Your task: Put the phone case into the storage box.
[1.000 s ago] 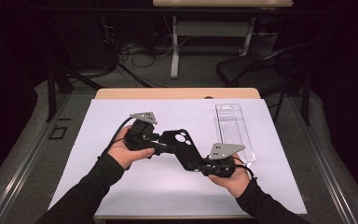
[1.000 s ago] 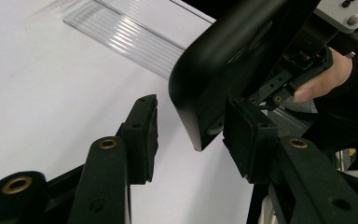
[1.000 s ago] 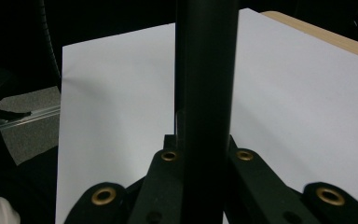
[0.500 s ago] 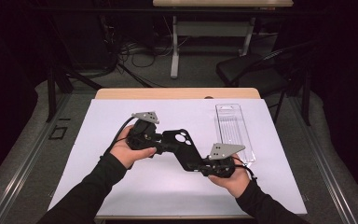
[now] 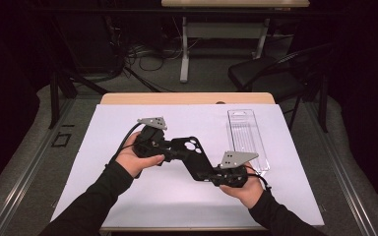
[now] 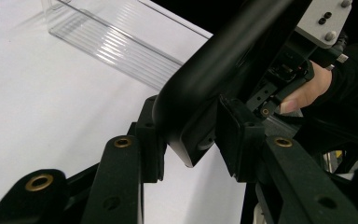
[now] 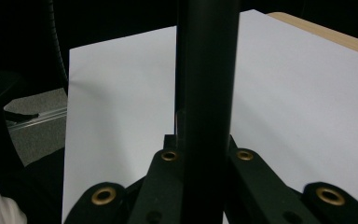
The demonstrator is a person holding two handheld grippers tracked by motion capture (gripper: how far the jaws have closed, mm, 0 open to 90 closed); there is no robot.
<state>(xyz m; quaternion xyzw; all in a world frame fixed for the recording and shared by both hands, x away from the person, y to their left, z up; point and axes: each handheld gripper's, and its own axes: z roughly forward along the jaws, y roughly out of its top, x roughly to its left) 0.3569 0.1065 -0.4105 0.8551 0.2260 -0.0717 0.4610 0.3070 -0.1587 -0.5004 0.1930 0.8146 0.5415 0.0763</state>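
A black phone case [image 5: 192, 152] with round camera holes hangs above the white sheet, held between both grippers. My left gripper [image 5: 177, 147] has one corner of the case [image 6: 214, 60] between its pads [image 6: 237, 135]. Its jaws have just been closing and both pads now rest against the case. My right gripper [image 5: 209, 174] is shut on the opposite end, and in the right gripper view the case [image 7: 207, 70] rises edge-on from between the jaws [image 7: 207, 149]. The right hand [image 6: 303, 91] shows behind the case in the left gripper view.
A clear plastic tray [image 5: 246, 137] lies lengthwise on the white sheet [image 5: 128, 196] to the right of the grippers, and appears again [image 6: 107, 42] in the left gripper view. A wooden table edge [image 5: 187, 98] runs along the back. A dark chair [image 5: 275, 73] stands beyond the table.
Both hands and the case stay where they were; nothing has visibly moved in the high view.
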